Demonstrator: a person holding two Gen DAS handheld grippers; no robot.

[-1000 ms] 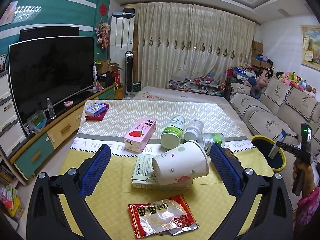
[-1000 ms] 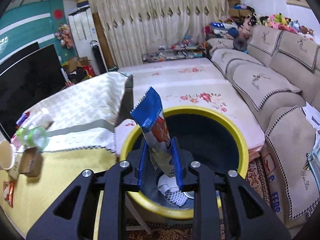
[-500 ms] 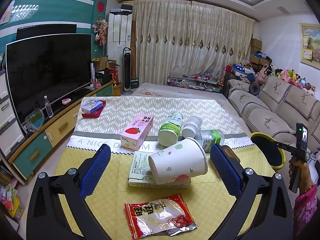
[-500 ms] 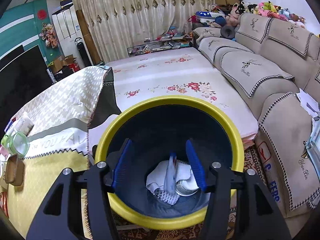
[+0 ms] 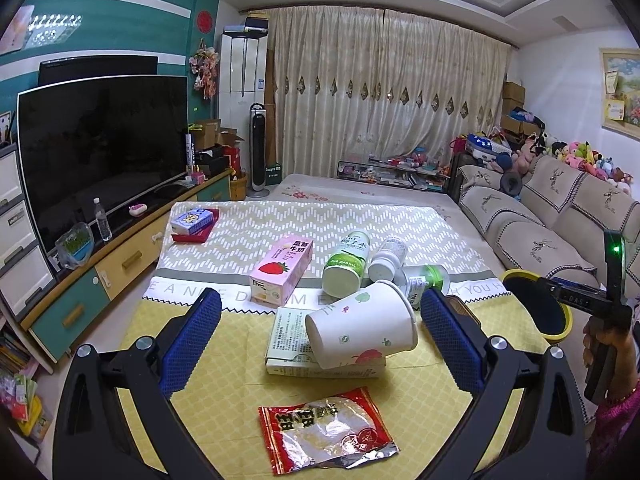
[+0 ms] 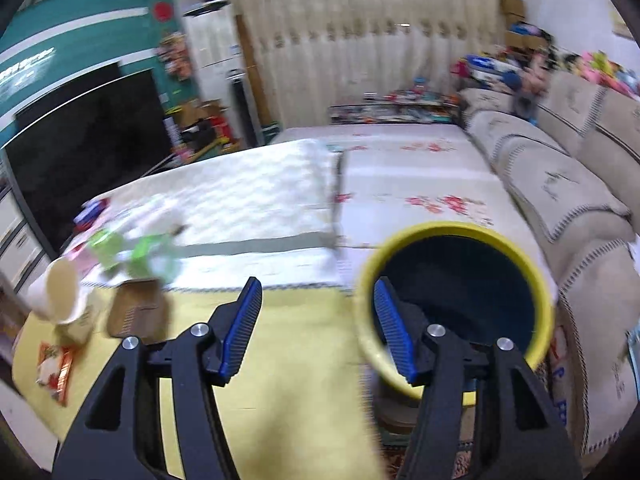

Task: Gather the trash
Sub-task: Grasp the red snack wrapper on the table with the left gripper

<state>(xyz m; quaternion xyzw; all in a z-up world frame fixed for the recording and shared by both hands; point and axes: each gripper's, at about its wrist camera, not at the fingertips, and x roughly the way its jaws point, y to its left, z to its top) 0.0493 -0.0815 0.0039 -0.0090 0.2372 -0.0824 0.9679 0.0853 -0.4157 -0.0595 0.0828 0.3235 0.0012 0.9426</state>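
Cup [image 5: 362,326] lay tipped on carton, mid-table, rim far-right, just beyond your left gripper [image 5: 320,332], spread empty. Your right gripper [image 6: 316,326], jaws just parted, nothing between, sat by bin [image 6: 520,248], farther off.

Both claws, left [image 5: 320,334] and right [image 6: 316,324], gape empty.
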